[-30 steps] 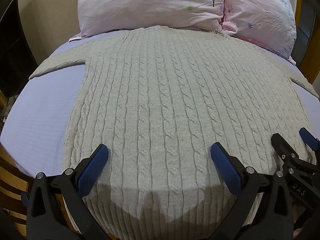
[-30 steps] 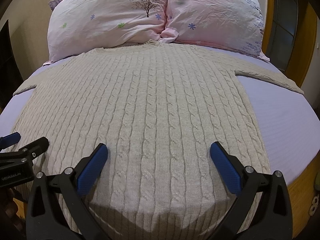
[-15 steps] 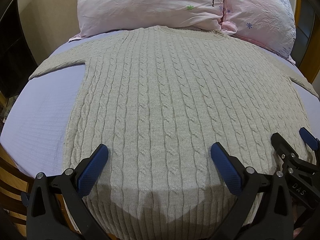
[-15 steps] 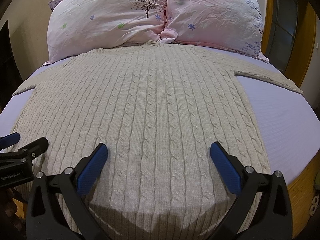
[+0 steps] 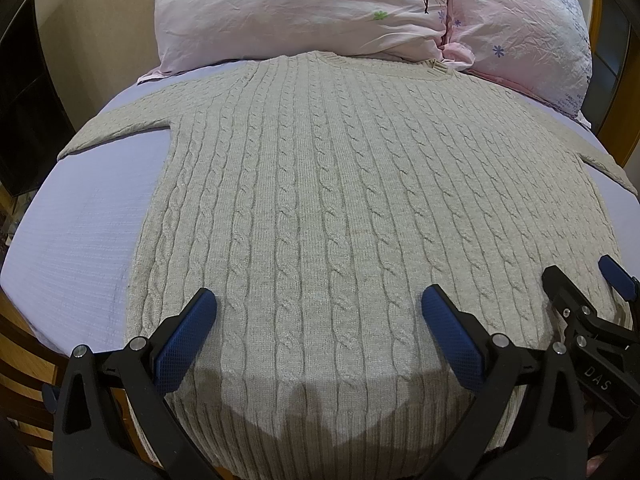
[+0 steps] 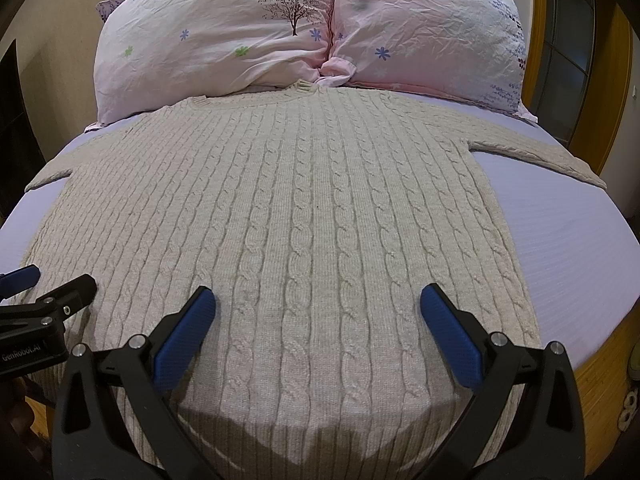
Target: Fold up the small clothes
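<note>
Nothing has moved: cable-knit sweater (image 5: 344, 208) lies flat, unfolded on bed (image 5: 80, 240); left tongs (image 5: 320, 320) and right tongs (image 6: 318, 316) wide, empty.

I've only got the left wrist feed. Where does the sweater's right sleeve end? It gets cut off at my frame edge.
Observer: In the right wrist view the right sleeve lies flat, angled out across the lavender sheet, and its cuff stops short of the bed's edge.
Operator: Is the right claw gripping anything? I only see its tips.
Observer: No. The right claw is open, hovering over the hem of the sweater, nothing between its pads.
Operator: Anything past the bed on that side?
Observer: A wooden-framed glass door stands beyond the right pillow.
</note>
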